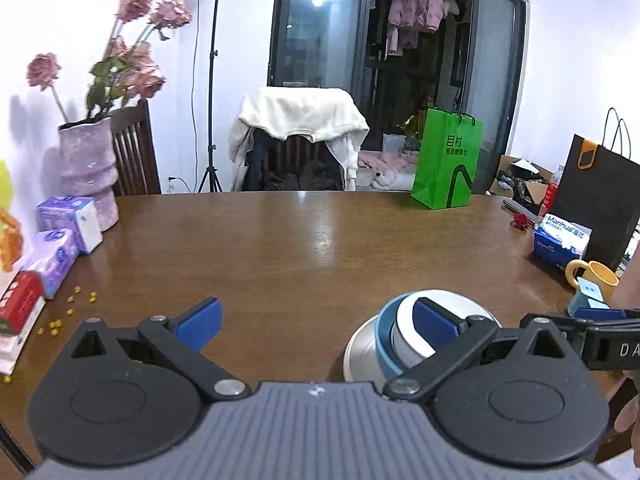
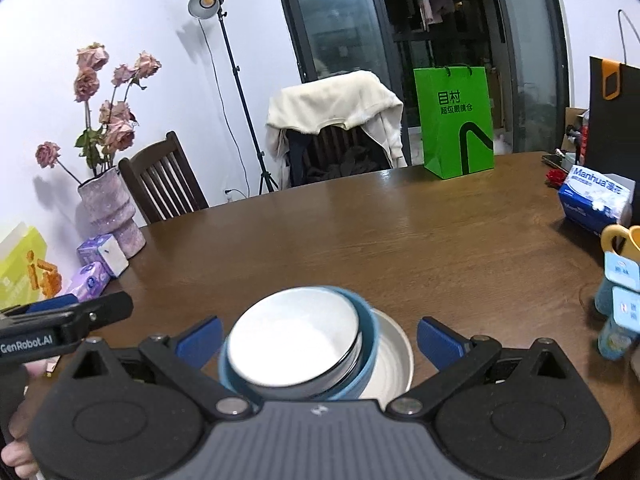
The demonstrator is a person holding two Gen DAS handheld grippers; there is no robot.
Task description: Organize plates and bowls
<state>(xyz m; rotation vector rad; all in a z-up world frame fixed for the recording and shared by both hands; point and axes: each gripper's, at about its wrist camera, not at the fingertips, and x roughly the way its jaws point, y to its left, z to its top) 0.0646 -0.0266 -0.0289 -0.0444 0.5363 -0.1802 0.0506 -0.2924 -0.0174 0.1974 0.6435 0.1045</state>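
On the desk a white bowl sits nested in a blue bowl on a white plate, at 6 o'clock between the right gripper's spread fingers, untouched. The left gripper is spread too, empty, the stack at its 3 o'clock.

Wide bare stretch of table lying open ahead, free passage. Stacked bowls on plate sitting near front edge, blocking low path. Tissue packs and vase crowding left side; mug, tissue box, green bag lining right and far edge.
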